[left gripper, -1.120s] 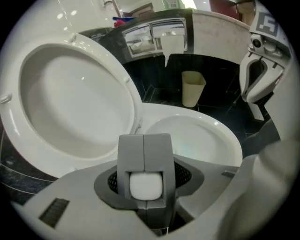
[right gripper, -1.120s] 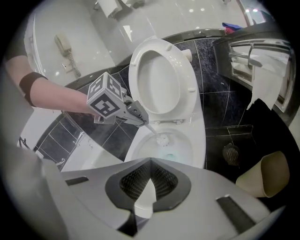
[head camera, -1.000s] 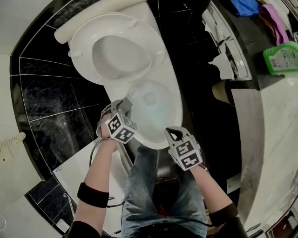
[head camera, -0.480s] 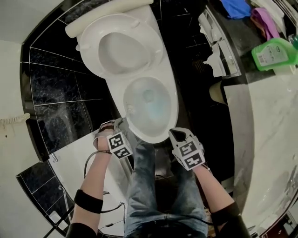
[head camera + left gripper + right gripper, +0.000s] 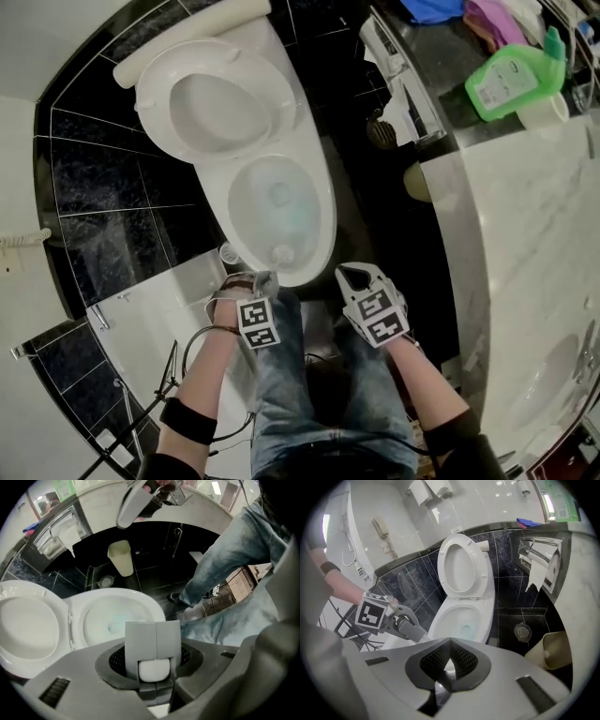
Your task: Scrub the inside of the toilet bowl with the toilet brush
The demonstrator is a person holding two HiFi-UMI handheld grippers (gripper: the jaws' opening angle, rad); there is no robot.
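The white toilet stands with lid and seat raised; its bowl holds bluish water. My left gripper is at the bowl's front left rim. Its jaws are shut on a white rounded piece, apparently the toilet brush handle. A pale round brush head lies inside the bowl by the front rim. My right gripper hangs beside the bowl's front right. Its tips touch and hold nothing.
A cream waste bin and a floor drain sit right of the toilet. A paper holder hangs under the marble counter, which carries a green bottle. A wire rack stands at the left.
My left gripper has drawn back from the bowl's left rim toward its front edge, near my legs. The right gripper has hardly moved.
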